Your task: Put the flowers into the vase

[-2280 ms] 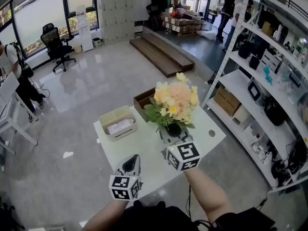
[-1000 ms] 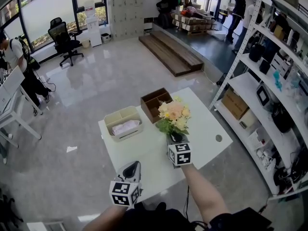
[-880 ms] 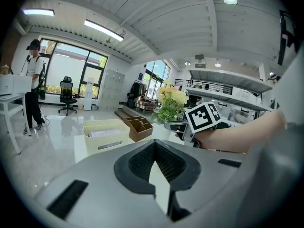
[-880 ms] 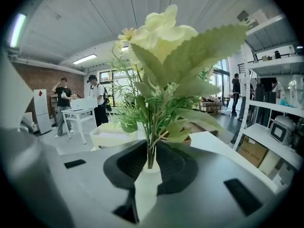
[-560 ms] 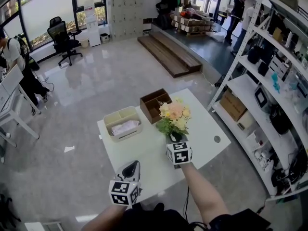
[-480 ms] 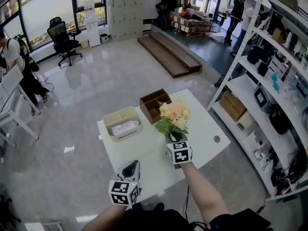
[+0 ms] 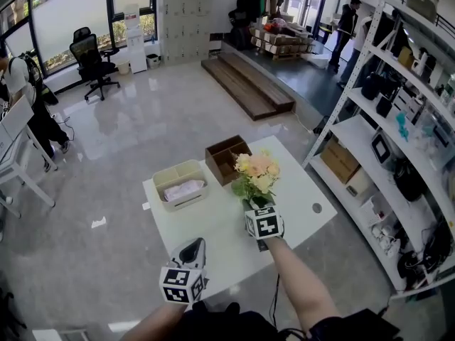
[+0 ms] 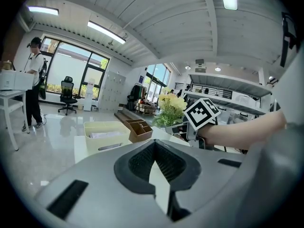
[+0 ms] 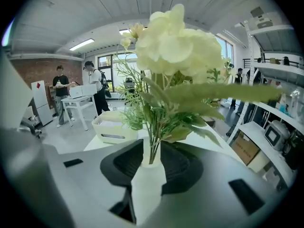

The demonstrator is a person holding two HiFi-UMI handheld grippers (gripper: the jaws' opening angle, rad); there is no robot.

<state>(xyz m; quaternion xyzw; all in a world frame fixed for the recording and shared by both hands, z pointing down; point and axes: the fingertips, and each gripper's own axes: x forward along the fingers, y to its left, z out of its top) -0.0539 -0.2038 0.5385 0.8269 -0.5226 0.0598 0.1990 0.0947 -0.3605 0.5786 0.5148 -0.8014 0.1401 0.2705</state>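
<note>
The right tool [image 9: 151, 167] is closed on the top part of a small white vase [image 9: 148, 186]. The green stems of the flowers [image 9: 175, 46] are already stuck in the vase's mouth, right between the jaws. The left tool [image 8: 154, 163] is closed with nothing in it and is held low, near the front edge of the table [image 7: 213, 215]. Trouble could be caused by the big top of the bunch: if the vase is let go before its bottom is set flat on the table, it could be tipped over by that weight. The smooth vase could also be dropped if the grip is loosened too soon. Whether the vase's bottom is touching the table cannot be told. The blooms are held up just above and past the right tool, with the brown box [image 7: 226, 156] and the pale bin [image 7: 178, 183] farther back.
</note>
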